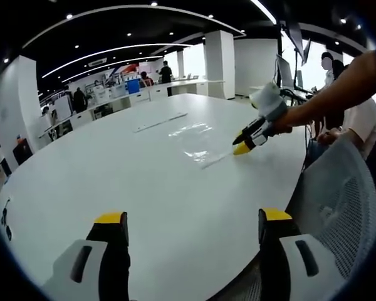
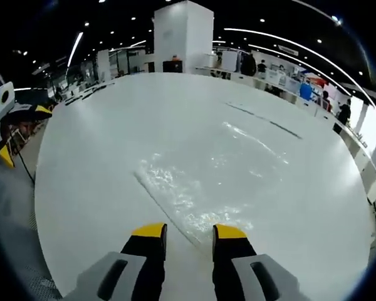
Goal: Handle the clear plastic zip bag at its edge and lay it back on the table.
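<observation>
The clear plastic zip bag [image 1: 193, 138] lies flat on the white round table [image 1: 113, 169], glinting under the lights. In the right gripper view the bag [image 2: 188, 188] spreads just ahead of my right gripper [image 2: 189, 233]. Its zip edge runs down into the narrow gap between the yellow-tipped jaws, which stand a little apart. In the left gripper view the right gripper [image 1: 241, 145] comes in from the right in a person's hand, with its tips at the bag's near edge. My left gripper [image 1: 193, 221] hangs wide open over the table's near rim, holding nothing. It also appears as the left gripper [image 2: 12, 125] at the far left.
A grey mesh chair [image 1: 338, 207] stands at the table's right edge beside a seated person [image 1: 357, 119]. A long flat strip [image 1: 161, 121] lies beyond the bag, also seen as the strip [image 2: 263, 119]. White pillars and desks with people stand far behind.
</observation>
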A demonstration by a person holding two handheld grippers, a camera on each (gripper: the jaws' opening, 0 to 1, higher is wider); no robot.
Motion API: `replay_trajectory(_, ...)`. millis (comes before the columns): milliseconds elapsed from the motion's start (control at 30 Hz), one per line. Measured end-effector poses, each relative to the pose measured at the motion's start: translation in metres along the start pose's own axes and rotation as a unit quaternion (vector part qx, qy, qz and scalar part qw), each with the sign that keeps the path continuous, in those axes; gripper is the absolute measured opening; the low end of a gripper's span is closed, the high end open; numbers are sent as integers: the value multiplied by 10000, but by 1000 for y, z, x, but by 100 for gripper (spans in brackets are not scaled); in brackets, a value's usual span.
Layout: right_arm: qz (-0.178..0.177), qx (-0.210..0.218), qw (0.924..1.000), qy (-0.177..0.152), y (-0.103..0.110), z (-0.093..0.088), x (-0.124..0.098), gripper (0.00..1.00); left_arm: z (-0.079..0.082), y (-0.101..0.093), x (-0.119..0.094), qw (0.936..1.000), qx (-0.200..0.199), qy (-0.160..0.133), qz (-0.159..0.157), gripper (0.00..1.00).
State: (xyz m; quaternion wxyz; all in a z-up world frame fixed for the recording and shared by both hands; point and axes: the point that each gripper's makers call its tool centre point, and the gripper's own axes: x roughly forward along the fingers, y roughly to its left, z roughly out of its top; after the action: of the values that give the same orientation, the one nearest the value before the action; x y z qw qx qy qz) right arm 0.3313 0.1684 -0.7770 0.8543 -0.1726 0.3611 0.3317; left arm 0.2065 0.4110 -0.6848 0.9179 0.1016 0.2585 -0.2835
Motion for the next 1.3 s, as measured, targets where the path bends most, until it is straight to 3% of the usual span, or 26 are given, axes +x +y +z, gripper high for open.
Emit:
replay_trajectory(233, 122, -243, 9994, 200, -2, -5, 2, 22, -1, 3, -2, 10000, 14, 3, 55, 83)
replay_trajectory(400, 451, -448, 9975, 300, 8, -4, 4, 8, -4, 1, -2, 10000, 51, 54, 26, 82)
replay_trajectory(567, 586, -393, 9967, 398, 8, -4, 3, 8, -4, 2, -2, 10000, 51, 55, 35, 82)
replay_trajectory(700, 629, -651, 9950, 425, 13, -4, 3, 2, -3, 3, -1, 10000, 49, 45, 47, 81)
replay_trajectory(833, 655, -674, 9948, 388, 15, -4, 3, 1, 1, 1, 1, 10000, 50, 23, 55, 81)
replay_trajectory(1033, 725, -1042, 9910, 414, 16, -3, 2, 0, 3, 1, 3, 9999, 134, 37, 42, 80)
replay_trajectory(1100, 748, -1395, 9866, 404, 18, -3, 2, 0, 3, 1, 3, 9998, 170, 53, 30, 80)
replay_trajectory(1200, 772, -1365, 9868, 401, 23, -3, -2, 0, 3, 0, 3, 9997, 214, 82, 20, 80)
replay_trajectory(1300, 856, -1595, 9827, 398, 27, -3, -3, 0, 3, 0, 3, 9997, 232, 100, 21, 80)
